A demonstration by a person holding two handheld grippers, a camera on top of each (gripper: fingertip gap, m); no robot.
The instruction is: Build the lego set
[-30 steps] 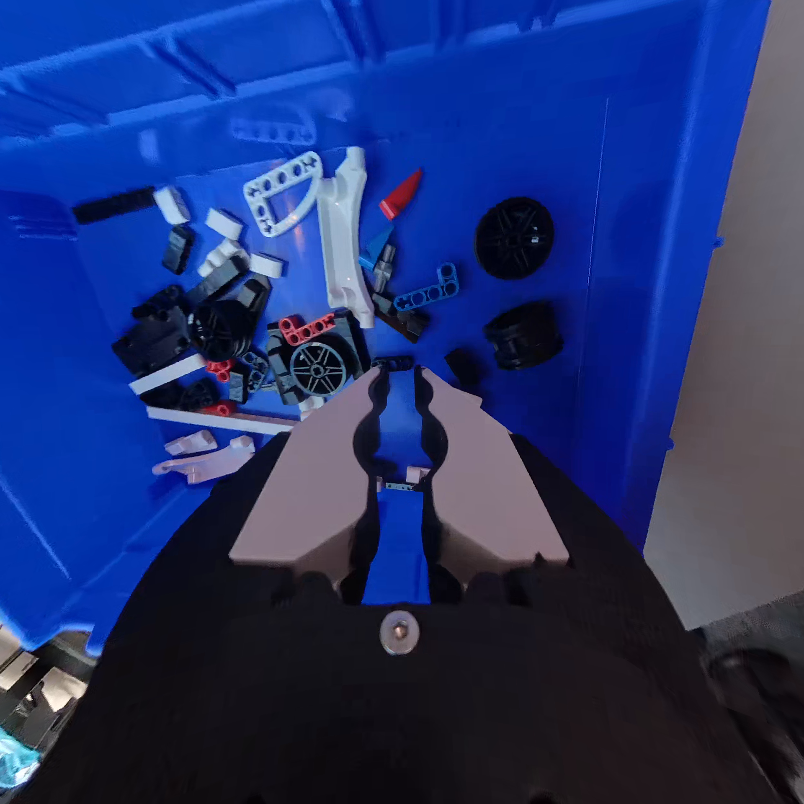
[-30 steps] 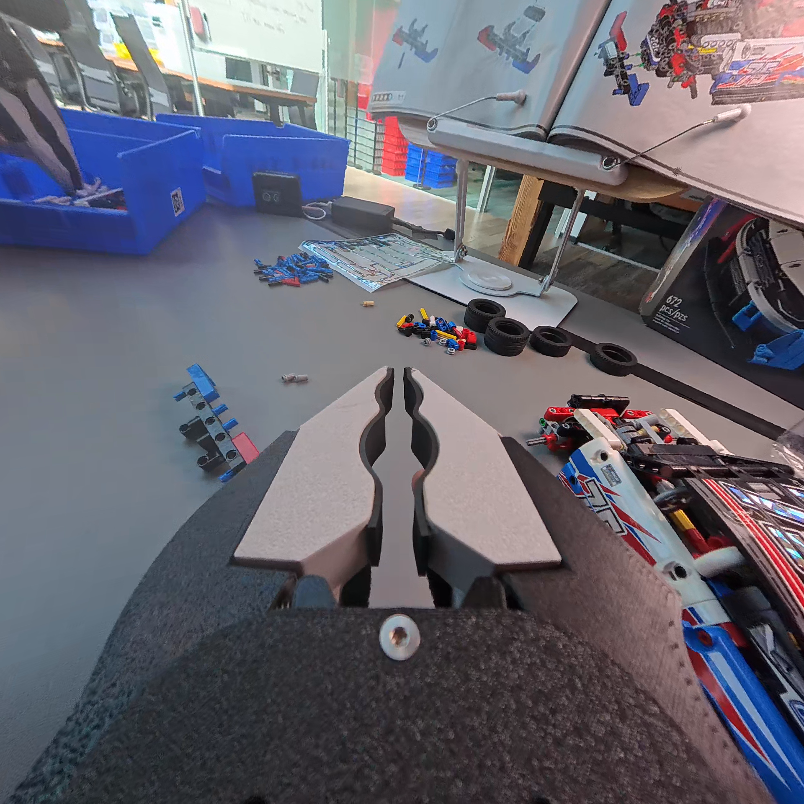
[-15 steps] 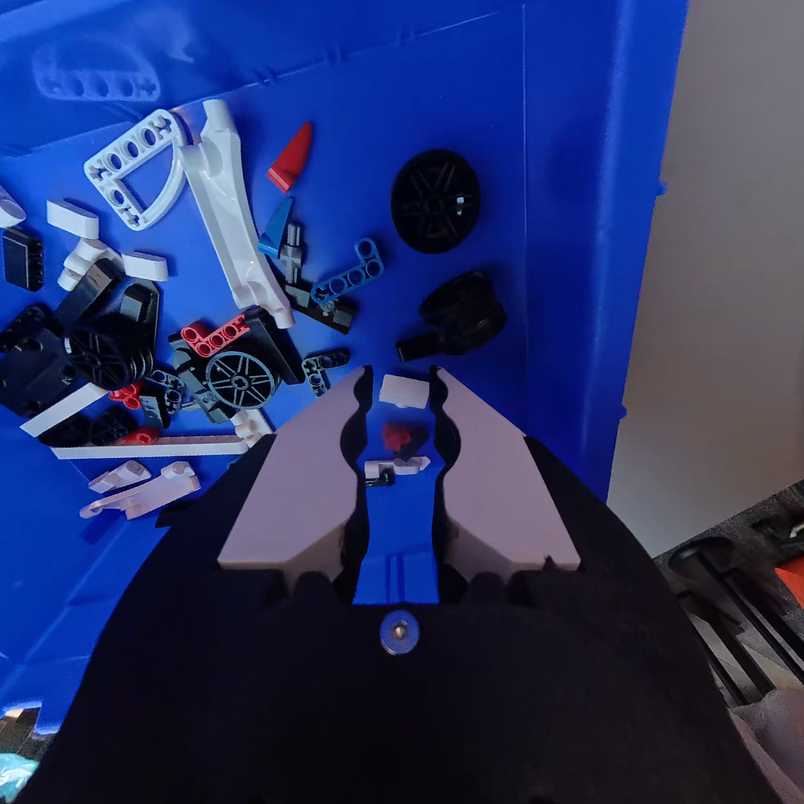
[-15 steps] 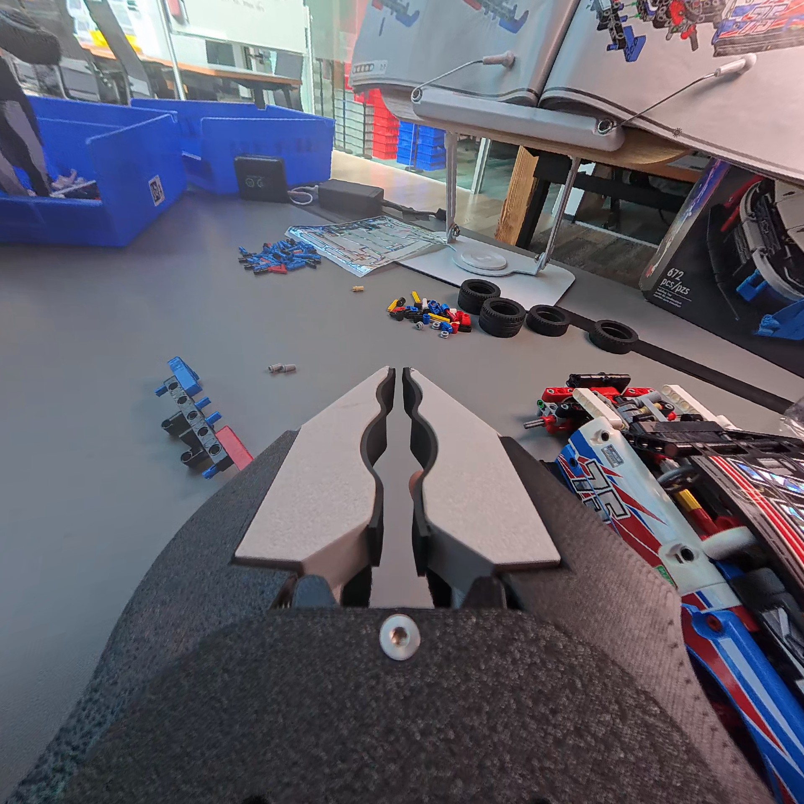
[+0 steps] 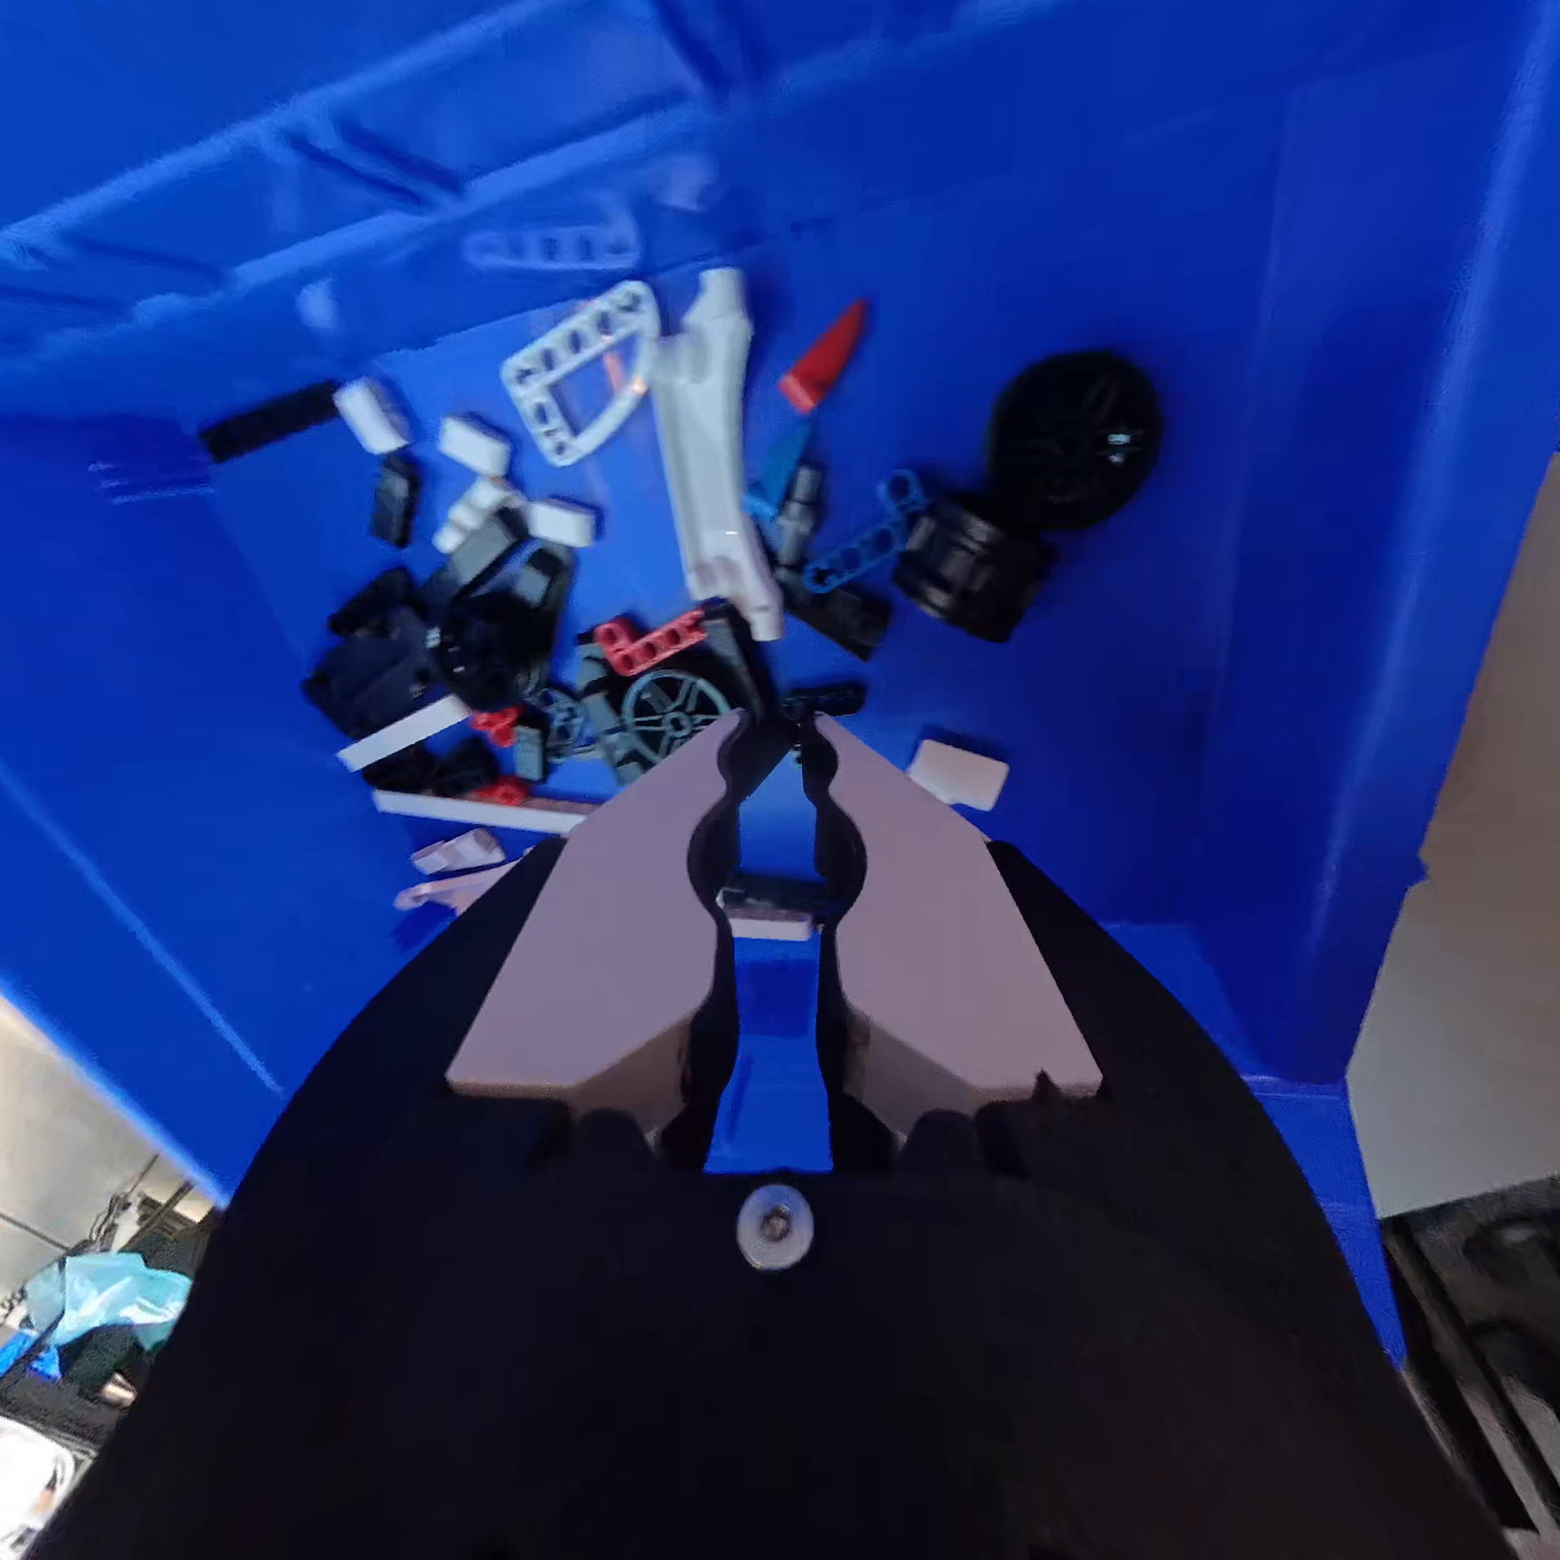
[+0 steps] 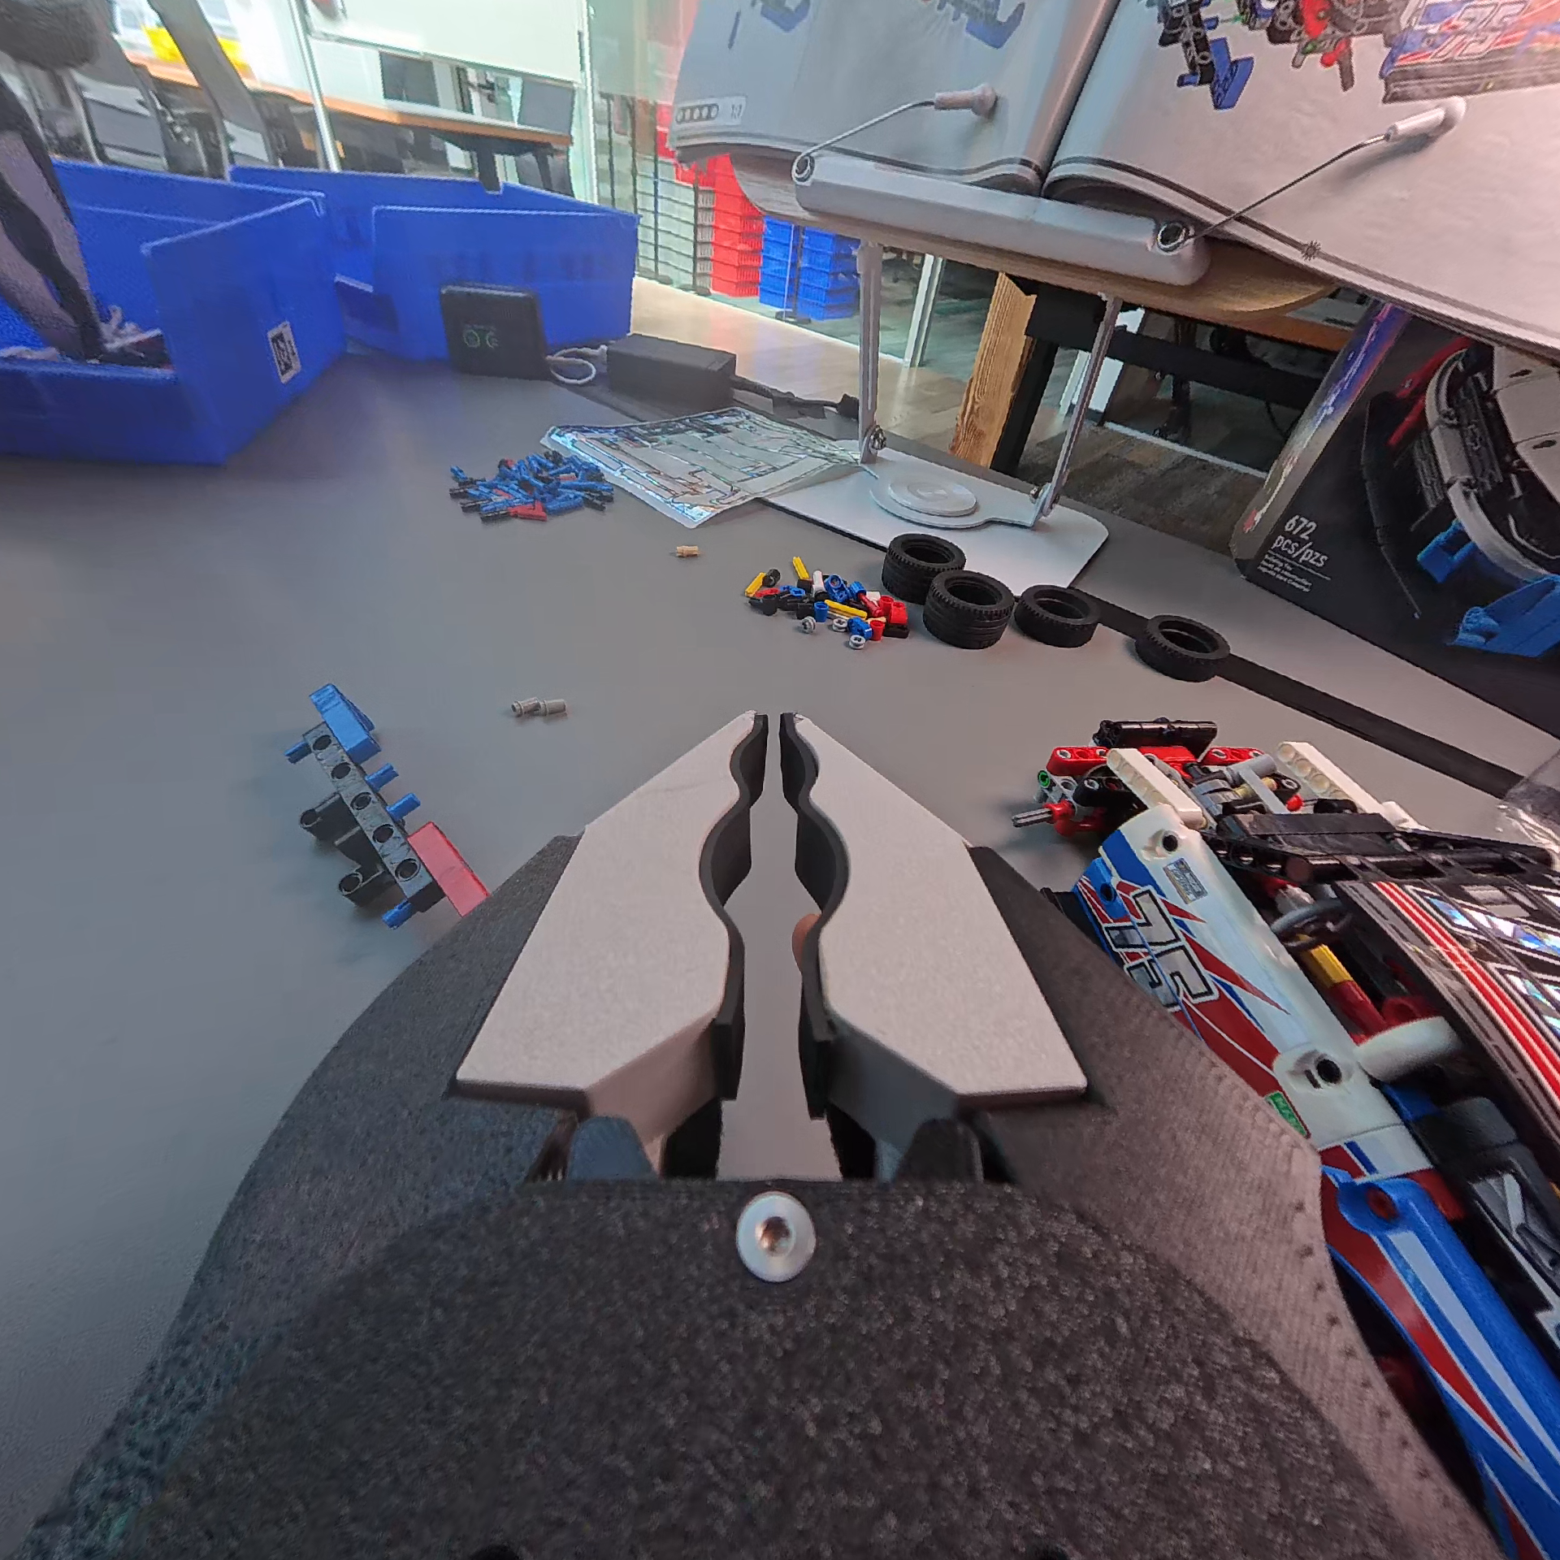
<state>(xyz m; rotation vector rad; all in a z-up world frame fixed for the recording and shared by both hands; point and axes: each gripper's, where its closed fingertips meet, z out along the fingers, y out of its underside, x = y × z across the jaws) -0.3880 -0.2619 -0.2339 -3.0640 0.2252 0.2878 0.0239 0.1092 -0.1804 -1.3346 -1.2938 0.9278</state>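
Rummaging in the blue bin [image 5: 1266, 422], the left gripper [image 5: 772, 726] has swung back over the loose pieces [image 5: 658, 692], leaving a black hub [image 5: 971, 566] against a blue beam [image 5: 861, 549]. Its tongs sit slightly apart, and I cannot tell whether they grip anything. The right gripper [image 6: 774, 722] stays together and empty beside the half-built car [image 6: 1266, 971], so the part search seems unfinished.

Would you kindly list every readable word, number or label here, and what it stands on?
Writing is not copied; its bearers:
Dark set box: white print, legible.
Car model: number decal, legible.
Blue bin: code sticker, no words.
Instruction book: too small.
Left wrist view: none.
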